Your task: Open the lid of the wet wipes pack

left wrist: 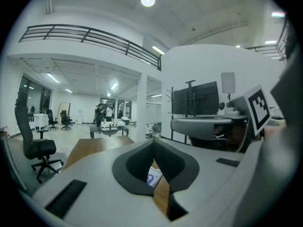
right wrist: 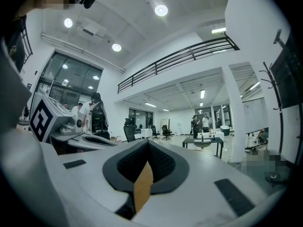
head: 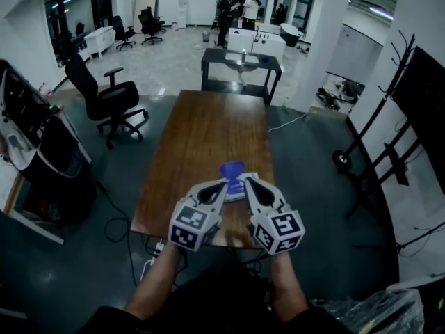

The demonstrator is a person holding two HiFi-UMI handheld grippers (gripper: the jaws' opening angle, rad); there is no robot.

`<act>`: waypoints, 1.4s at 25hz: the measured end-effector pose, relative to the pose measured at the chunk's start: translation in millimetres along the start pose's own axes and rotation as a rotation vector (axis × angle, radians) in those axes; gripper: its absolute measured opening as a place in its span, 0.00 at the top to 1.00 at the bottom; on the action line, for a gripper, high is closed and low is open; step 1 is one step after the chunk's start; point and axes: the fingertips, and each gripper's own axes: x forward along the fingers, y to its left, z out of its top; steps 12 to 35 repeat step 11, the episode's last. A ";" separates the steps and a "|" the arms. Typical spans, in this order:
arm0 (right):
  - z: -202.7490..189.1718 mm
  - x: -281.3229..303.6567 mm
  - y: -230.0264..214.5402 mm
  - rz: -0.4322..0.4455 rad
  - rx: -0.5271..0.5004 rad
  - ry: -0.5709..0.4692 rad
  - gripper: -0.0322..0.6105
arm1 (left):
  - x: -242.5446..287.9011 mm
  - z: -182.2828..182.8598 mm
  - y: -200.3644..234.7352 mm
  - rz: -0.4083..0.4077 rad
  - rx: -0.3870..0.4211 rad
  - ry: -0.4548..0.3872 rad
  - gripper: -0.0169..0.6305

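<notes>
The wet wipes pack (head: 238, 188) lies on the near end of the wooden table (head: 208, 138). It is white with blue print, and its blue lid (head: 232, 169) stands up behind the gripper tips. My left gripper (head: 224, 184) and right gripper (head: 245, 181) hang side by side just above the pack, tips almost together. Both are shut with nothing between the jaws. In the left gripper view (left wrist: 154, 144) a corner of the pack (left wrist: 152, 178) shows through the gap under the closed tips. The right gripper view (right wrist: 148, 144) shows only table wood there.
A black office chair (head: 108, 96) stands left of the table. A dark table (head: 240, 65) sits beyond its far end, and black stands (head: 375, 145) are to the right. Cables (head: 118, 225) lie on the floor by the near left corner. People stand far back.
</notes>
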 end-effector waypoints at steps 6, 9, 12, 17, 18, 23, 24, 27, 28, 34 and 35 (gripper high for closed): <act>3.8 1.3 -4.3 0.000 0.000 -0.006 0.94 | 5.8 6.5 -3.4 -0.011 0.003 -0.011 0.96; 4.5 0.7 -7.1 0.004 -0.002 -0.008 0.94 | 9.2 7.9 -5.9 -0.012 0.007 -0.014 0.96; 5.5 0.7 -9.0 0.007 -0.003 -0.009 0.94 | 11.6 9.5 -7.1 -0.012 0.009 -0.017 0.96; 5.5 0.7 -9.0 0.007 -0.003 -0.009 0.94 | 11.6 9.5 -7.1 -0.012 0.009 -0.017 0.96; 5.5 0.7 -9.0 0.007 -0.003 -0.009 0.94 | 11.6 9.5 -7.1 -0.012 0.009 -0.017 0.96; 5.5 0.7 -9.0 0.007 -0.003 -0.009 0.94 | 11.6 9.5 -7.1 -0.012 0.009 -0.017 0.96; 5.5 0.7 -9.0 0.007 -0.003 -0.009 0.94 | 11.6 9.5 -7.1 -0.012 0.009 -0.017 0.96; 5.5 0.7 -9.0 0.007 -0.003 -0.009 0.94 | 11.6 9.5 -7.1 -0.012 0.009 -0.017 0.96; 5.5 0.7 -9.0 0.007 -0.003 -0.009 0.94 | 11.6 9.5 -7.1 -0.012 0.009 -0.017 0.96; 5.5 0.7 -9.0 0.007 -0.003 -0.009 0.94 | 11.6 9.5 -7.1 -0.012 0.009 -0.017 0.96; 5.5 0.7 -9.0 0.007 -0.003 -0.009 0.94 | 11.6 9.5 -7.1 -0.012 0.009 -0.017 0.96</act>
